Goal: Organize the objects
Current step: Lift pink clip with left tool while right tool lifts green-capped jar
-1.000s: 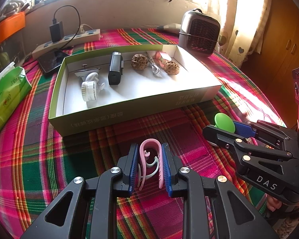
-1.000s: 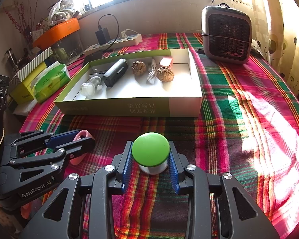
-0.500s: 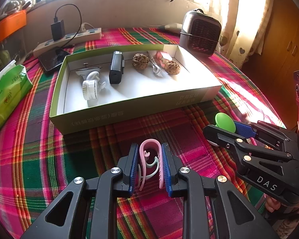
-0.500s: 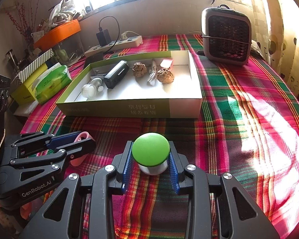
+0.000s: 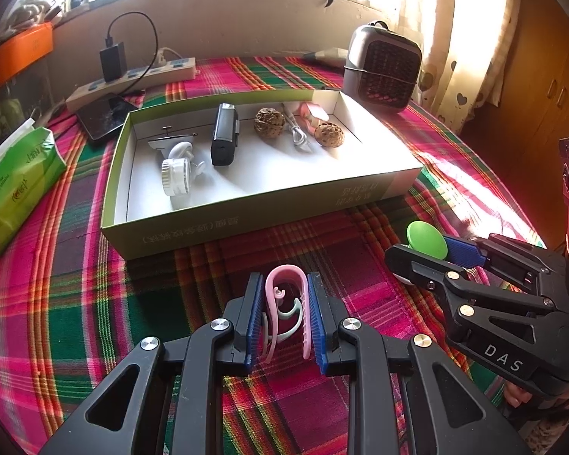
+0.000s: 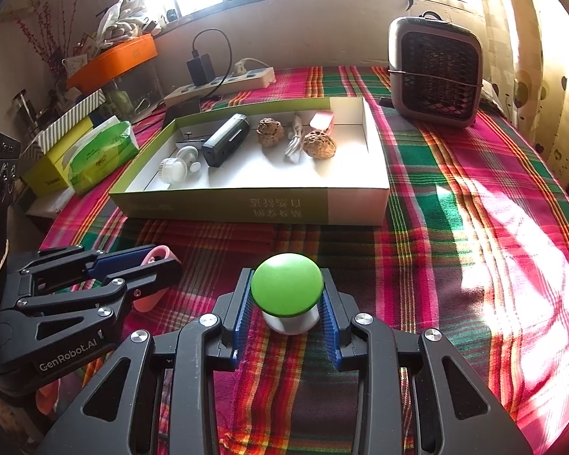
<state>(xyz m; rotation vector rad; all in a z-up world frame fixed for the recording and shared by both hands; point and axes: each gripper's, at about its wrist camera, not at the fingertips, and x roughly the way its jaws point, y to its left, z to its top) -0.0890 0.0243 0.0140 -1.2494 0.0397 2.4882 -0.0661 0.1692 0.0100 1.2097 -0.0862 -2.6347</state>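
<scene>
The left gripper (image 5: 284, 303) is clamped on a pink hair clip (image 5: 286, 295), its blue pads pressing both sides of the clip just above the plaid cloth of the table (image 5: 95, 303). The right gripper (image 6: 286, 303) is closed around a green-capped white knob (image 6: 286, 290), gripped at its white base. Seen from the left wrist view, the right gripper body reads "DAS"; from the right wrist view, the left gripper body reads "GenRobot.AI".

Beyond both grippers, in the middle of the table, lies an open green-and-white box (image 5: 246, 220) with Chinese characters printed upside down on its near wall; they are too small to read surely. Inside it sit a black rectangular device (image 5: 223, 138), two walnuts (image 5: 269, 122), a white cable (image 5: 297, 132), a pink item (image 5: 313, 112) at the far right and a white round gadget (image 5: 176, 172) at the left.

A green tissue pack (image 5: 15, 185) lies at the left, a power strip (image 5: 132, 77) at the far left, and a small heater (image 5: 381, 66) at the far right.
</scene>
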